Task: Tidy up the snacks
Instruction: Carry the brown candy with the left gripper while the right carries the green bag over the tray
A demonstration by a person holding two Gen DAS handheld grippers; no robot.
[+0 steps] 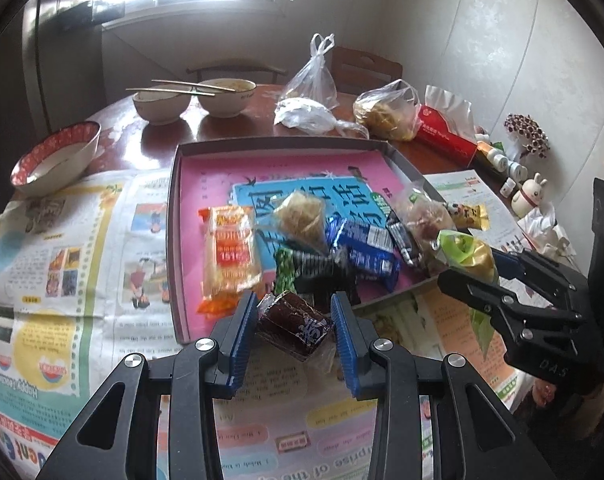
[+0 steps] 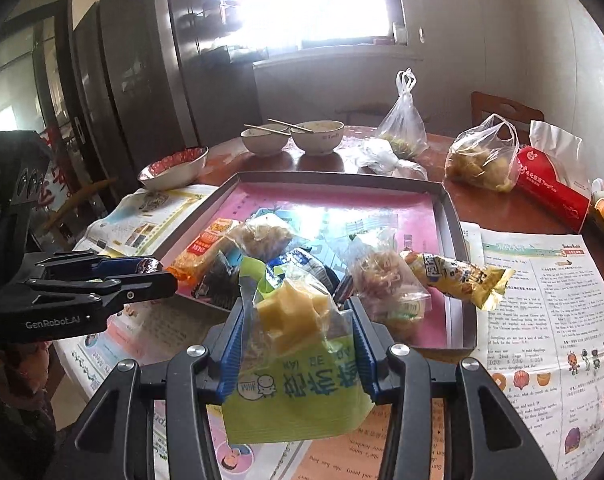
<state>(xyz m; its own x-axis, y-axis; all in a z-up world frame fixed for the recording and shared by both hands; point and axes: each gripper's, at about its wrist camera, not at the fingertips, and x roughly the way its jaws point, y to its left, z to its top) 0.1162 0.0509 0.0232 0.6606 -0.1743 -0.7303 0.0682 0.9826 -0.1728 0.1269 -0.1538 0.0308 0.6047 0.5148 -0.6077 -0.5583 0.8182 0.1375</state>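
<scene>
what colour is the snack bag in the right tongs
Lime green with a clear top, clearest in the right wrist view: snack bag.

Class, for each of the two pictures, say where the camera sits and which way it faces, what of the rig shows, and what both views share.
Left wrist: on the left gripper, facing down across the tray; its fingers clamp a dark wrapped snack; the right gripper shows.
Right wrist: on the right gripper, facing the tray toward the window; it grips a green-and-yellow packet; the left gripper shows.
Shared: tray, snack pile, bowls.
</scene>
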